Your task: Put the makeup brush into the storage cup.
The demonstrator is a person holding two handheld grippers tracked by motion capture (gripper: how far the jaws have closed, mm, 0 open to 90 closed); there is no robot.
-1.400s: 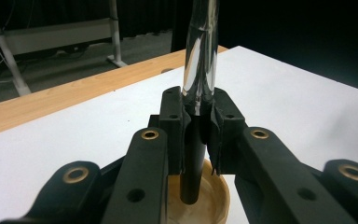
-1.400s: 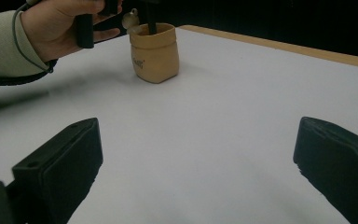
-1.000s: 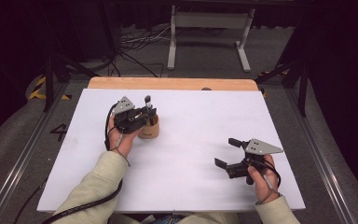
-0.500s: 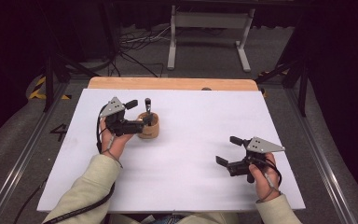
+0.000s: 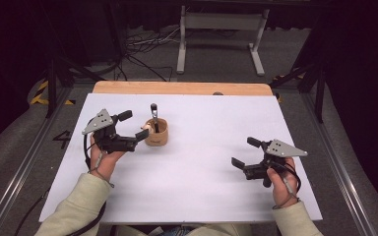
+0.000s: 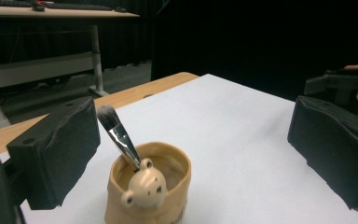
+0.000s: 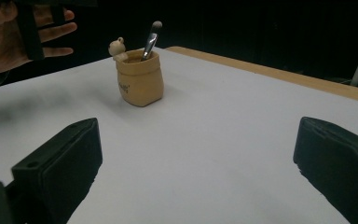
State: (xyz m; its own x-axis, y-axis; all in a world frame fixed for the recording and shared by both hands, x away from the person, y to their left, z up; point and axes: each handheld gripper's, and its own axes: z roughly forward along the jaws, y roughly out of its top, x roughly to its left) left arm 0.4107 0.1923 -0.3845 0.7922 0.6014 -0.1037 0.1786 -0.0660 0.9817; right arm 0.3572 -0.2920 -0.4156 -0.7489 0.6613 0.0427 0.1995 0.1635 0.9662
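A tan cup (image 5: 156, 133) with a small bear figure on its rim stands on the white table (image 5: 197, 191), left of centre. A make-up brush (image 5: 153, 111) leans in it, bristles up. My left gripper (image 5: 134, 125) is open just left of the cup, with nothing between its jaws. In the left gripper view the cup (image 6: 149, 186) and brush (image 6: 117, 133) sit close ahead between the spread jaws. My right gripper (image 5: 244, 152) is open near the table's front right, far from the cup (image 7: 140, 77) and brush (image 7: 150, 39), and holds nothing.
A wooden strip (image 5: 177, 88) edges the table's far side. Beyond it are a metal stand (image 5: 221, 34) and cables on the floor. In the right gripper view the person's left hand (image 7: 9, 32) is beside the cup.
My left gripper has drawn back leftward from the cup with its jaws spread apart. The brush stays in the cup. The right gripper has barely moved.
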